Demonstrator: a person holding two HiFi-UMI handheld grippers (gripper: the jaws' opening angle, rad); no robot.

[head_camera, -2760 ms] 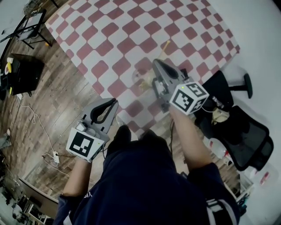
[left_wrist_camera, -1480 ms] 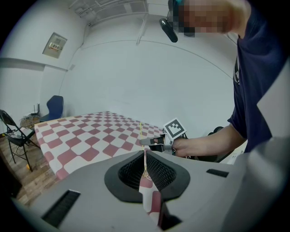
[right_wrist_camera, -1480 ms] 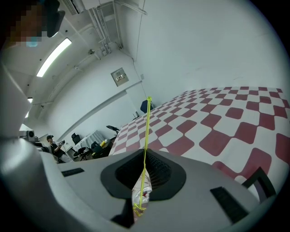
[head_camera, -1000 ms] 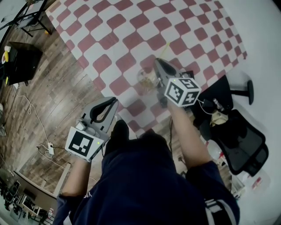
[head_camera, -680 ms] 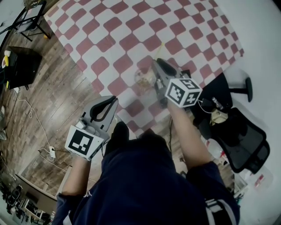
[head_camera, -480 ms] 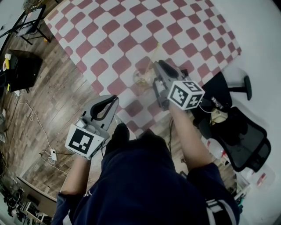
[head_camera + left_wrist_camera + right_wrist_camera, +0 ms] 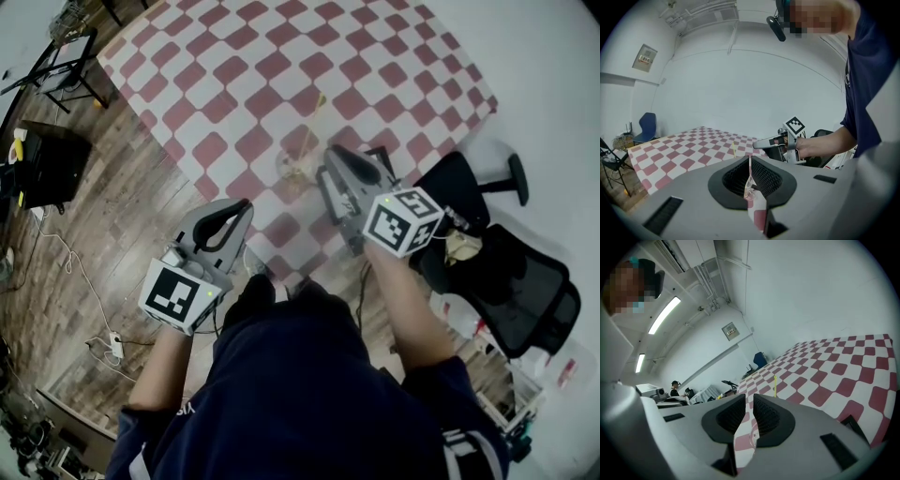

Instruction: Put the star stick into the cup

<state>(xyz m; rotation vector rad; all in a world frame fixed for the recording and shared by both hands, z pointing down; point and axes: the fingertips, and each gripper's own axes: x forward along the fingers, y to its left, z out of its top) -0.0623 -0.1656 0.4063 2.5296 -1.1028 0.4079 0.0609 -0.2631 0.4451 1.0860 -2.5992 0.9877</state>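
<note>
A clear cup (image 7: pixel 293 167) stands on the red-and-white checked tablecloth (image 7: pixel 234 66) near its front edge. The yellow star stick (image 7: pixel 312 127) leans in it, its top pointing away from me. My right gripper (image 7: pixel 327 157) hovers just right of the cup, jaws a narrow gap apart with nothing between them. In the right gripper view, the stick (image 7: pixel 775 384) rises beyond the gripper (image 7: pixel 749 397). My left gripper (image 7: pixel 246 205) hangs off the table's front corner, shut and empty. The left gripper view looks past that gripper (image 7: pixel 750 158) at the cup (image 7: pixel 750 191) and stick (image 7: pixel 733 149).
Black office chairs (image 7: pixel 511 286) stand right of the table behind my right arm. Wooden floor with cables (image 7: pixel 75 258), a black case (image 7: pixel 47 155) and a stand (image 7: pixel 66 56) lie left. A blue chair (image 7: pixel 647 127) sits by the far wall.
The right gripper has drawn back from the stick's top to beside the cup. The stick now stands free in the cup. The left gripper stays put.
</note>
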